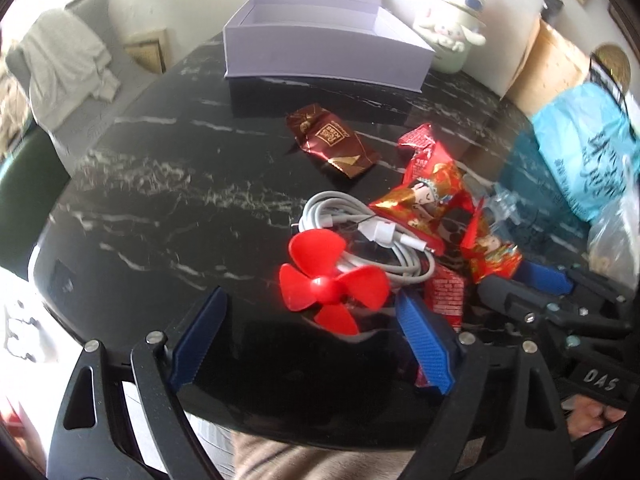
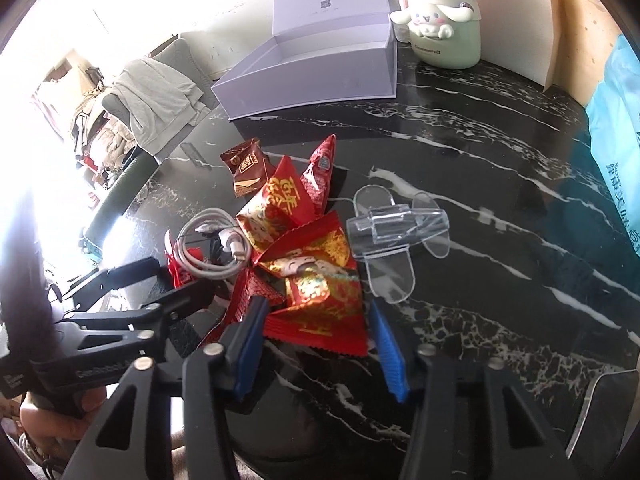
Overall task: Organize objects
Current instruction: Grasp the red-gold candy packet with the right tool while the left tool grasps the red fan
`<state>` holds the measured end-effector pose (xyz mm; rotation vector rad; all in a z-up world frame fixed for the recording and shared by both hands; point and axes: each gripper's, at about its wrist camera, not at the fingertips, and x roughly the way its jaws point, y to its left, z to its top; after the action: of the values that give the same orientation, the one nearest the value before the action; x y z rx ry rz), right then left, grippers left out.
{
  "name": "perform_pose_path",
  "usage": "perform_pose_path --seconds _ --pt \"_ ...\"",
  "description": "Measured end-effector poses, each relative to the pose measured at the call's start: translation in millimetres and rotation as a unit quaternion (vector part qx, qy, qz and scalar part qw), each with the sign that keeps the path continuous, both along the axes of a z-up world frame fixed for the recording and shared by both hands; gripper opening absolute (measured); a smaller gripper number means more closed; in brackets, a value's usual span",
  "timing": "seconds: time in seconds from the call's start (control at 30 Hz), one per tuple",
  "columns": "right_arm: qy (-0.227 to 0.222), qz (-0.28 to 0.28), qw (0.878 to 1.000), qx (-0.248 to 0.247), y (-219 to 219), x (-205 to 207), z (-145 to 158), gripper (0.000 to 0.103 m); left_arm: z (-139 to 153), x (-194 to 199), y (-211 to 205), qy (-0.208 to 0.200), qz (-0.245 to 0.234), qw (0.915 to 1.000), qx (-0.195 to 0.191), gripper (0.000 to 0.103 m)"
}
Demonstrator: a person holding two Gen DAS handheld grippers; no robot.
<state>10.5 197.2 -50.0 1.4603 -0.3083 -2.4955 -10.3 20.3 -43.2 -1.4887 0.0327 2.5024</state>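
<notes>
Left gripper [image 1: 312, 312] jaws wide, red propeller [image 1: 326, 278] between, unheld; right gripper [image 2: 316, 344] jaws apart straddling red packet [image 2: 320, 312].

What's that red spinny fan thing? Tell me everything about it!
The red plastic propeller has four rounded blades around a small round hub. It looks smooth and shiny. It lies on the black marble-look table, between the open fingers of the left gripper, which do not touch it. Its far blades overlap the coiled white charging cable. A red snack packet lies just to its right. The right wrist view does not show it clearly.
</notes>
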Motion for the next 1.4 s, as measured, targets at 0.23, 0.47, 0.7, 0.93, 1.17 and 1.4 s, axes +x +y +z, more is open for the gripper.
perform_pose_path --seconds 0.23,0.47,0.7,0.93,1.17,1.4 --pt "0.011 0.002 1.0 0.001 3.2 4.8 2.8 0.043 0.9 -4.7 1.0 0.018 -0.026 0.9995 0.01 0.07" --pt "0.016 0.009 1.0 0.003 4.9 8.9 5.5 0.04 3.4 -1.0 5.0 0.036 -0.054 0.9979 -0.009 0.043" --pt "0.014 0.026 0.999 0.018 6.4 20.2 7.4 0.04 4.8 1.2 -5.1 0.014 -0.052 0.9983 0.021 0.041" --pt "0.018 0.029 0.999 0.025 7.2 23.1 7.1 0.044 4.1 0.1 -9.5 0.014 -0.044 0.9988 0.017 0.041" --pt "0.01 0.024 1.0 0.016 8.3 17.6 -0.9 0.058 3.4 -3.0 0.7 0.027 -0.053 0.9981 -0.012 0.045" --pt "0.026 0.026 0.999 0.033 3.4 12.7 -2.0 0.058 2.3 -1.2 5.9 0.04 -0.055 0.9972 -0.031 0.046"
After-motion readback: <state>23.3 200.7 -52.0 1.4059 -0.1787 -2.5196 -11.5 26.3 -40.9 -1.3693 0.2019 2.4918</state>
